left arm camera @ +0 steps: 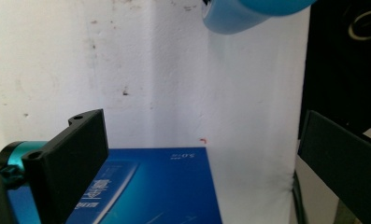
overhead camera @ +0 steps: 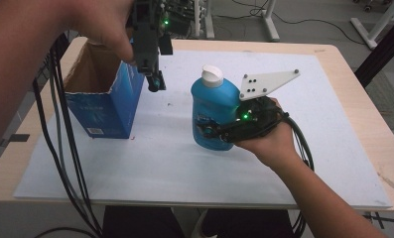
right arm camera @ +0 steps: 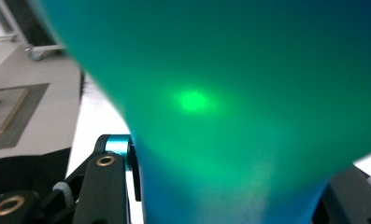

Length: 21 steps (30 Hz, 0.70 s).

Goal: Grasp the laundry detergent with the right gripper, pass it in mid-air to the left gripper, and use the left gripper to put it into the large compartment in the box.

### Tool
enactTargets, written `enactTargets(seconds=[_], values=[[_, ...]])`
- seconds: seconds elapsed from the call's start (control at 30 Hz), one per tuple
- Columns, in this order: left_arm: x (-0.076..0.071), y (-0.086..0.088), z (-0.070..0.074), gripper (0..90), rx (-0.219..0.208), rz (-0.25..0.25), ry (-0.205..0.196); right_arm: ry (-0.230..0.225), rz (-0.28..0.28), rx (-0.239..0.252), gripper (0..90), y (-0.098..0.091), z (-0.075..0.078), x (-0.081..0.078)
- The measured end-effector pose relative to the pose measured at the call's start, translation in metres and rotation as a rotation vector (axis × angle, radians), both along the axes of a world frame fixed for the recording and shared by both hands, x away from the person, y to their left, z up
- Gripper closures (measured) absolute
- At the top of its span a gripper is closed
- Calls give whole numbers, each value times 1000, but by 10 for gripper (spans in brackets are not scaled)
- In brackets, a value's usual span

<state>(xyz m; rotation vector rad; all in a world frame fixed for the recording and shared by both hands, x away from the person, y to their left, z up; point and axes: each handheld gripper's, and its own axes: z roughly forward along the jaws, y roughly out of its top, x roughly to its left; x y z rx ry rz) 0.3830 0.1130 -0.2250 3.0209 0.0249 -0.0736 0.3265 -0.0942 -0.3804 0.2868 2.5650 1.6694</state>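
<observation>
A blue bottle (overhead camera: 212,106) with a white cap (overhead camera: 212,75) stands upright over the middle of the white mat (overhead camera: 150,158). My right gripper (overhead camera: 209,130) is shut on its lower body from the right. In the right gripper view the bottle (right arm camera: 220,93) sits between the jaws of that gripper (right arm camera: 230,196). An open-topped blue carton (overhead camera: 102,106) stands at the left. My left gripper (overhead camera: 155,82) points down beside the carton's right edge. Its jaws (left arm camera: 197,123) are open with nothing between them, above the carton's blue side (left arm camera: 150,186). The bottle's base (left arm camera: 248,14) shows farther off.
The mat lies on a light wooden table (overhead camera: 363,114). Black cables (overhead camera: 60,148) hang over the left front edge, and another cable (overhead camera: 298,144) loops behind the right hand. White stand legs (overhead camera: 269,22) are on the floor beyond the table.
</observation>
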Motion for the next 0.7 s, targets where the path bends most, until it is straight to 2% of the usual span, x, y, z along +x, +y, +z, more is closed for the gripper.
enactTargets(seconds=[0.03,0.13,0.27,0.43,0.7], values=[[-3,-1,1,17,0,11,8,3,38,-4,464,1,2,2],[-5,-3,2,17,2,12,19,10,98,-10,464,4,3,4],[-14,-10,2,17,5,12,38,23,159,-20,464,11,1,5],[-23,-18,2,17,7,-8,56,33,203,-5,463,17,-3,8],[-31,-28,-2,17,19,-24,52,34,245,8,463,26,-1,12]])
